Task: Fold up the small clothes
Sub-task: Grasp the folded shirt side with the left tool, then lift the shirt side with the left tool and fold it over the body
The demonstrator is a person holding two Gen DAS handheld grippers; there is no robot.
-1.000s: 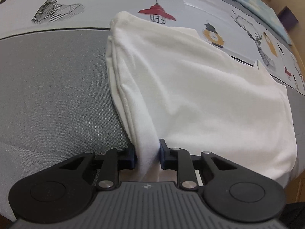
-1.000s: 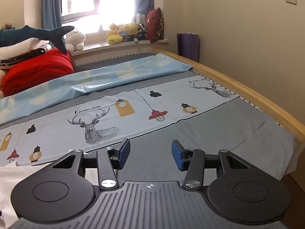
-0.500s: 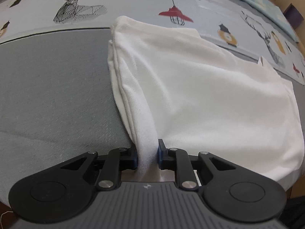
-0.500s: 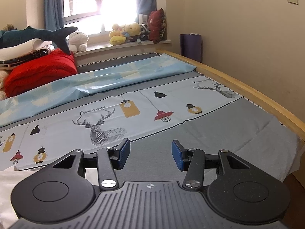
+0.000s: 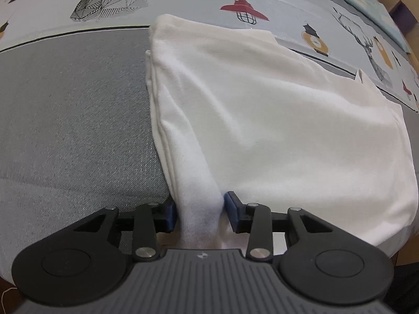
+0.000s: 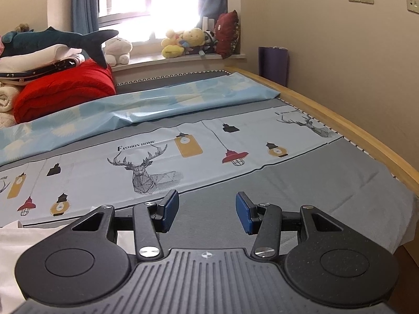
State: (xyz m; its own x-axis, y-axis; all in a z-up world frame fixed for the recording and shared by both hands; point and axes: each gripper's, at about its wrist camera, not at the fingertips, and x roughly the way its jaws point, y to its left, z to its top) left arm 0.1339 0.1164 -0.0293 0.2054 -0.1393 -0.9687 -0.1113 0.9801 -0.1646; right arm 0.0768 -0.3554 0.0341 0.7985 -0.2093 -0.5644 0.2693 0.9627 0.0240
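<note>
We hold the left claw (image 5: 200,213) pointing steeply down over the folded white cotton garment (image 5: 275,120), which lies on the grey bed cover (image 5: 73,110) with its far edge over the pale printed band of deer and lanterns (image 5: 183,2). Its jaws are opening, a raised ridge of the white cloth standing between the blue pads (image 5: 232,210), which no longer squeeze it. Our right claw (image 6: 207,213) hangs parted and empty above the grey cover, a corner of the white garment showing at its lower left.
</note>
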